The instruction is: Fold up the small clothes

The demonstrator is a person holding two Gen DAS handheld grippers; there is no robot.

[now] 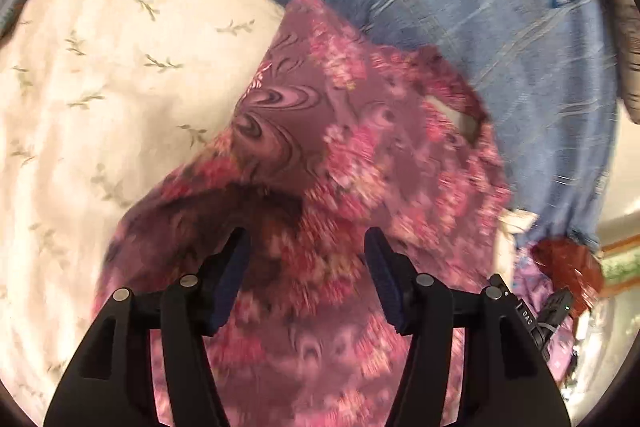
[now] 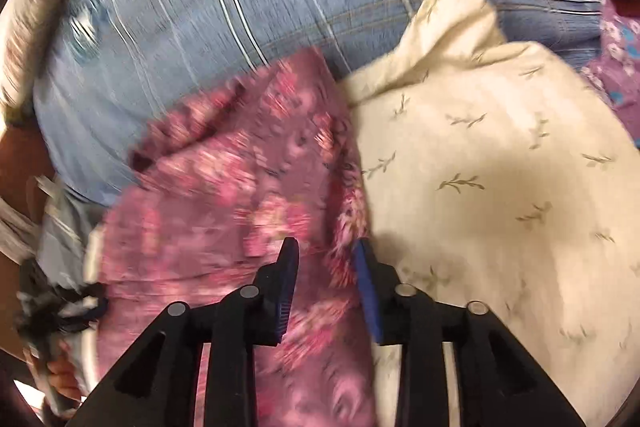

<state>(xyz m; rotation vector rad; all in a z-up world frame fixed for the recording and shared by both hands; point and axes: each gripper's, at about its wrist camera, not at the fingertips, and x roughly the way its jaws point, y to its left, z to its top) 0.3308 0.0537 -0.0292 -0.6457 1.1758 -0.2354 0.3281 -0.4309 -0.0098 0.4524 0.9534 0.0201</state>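
The pink floral garment lies crumpled on a blue striped bedspread, just beside and partly overlapping a cream pillow printed with small sprigs. Both views are blurred by motion, so fine detail of hems and seams cannot be read.

The left gripper is held above the garment with its jaws spread wide; nothing is gripped. The right gripper is set at the garment's edge, where it meets the pillow, with its jaws at a narrow gap. Cloth appears to lie between the pads, but whether it is pinched cannot be told.

The step in hand is judged to be the seizing and spreading of the garment before any fold is made. For good results:

- A single layer at an outer edge or corner should be taken, not a bunched ridge.
- The pillow cover must be kept out of the right gripper's jaws.
- The two grip points should be set well apart along one edge, so that the cloth can be drawn flat.

In the left view the garment tapers to a raised peak pointing away from the camera toward the bedspread. Its long axis appears to run from the gripper toward that peak, leaning slightly right.
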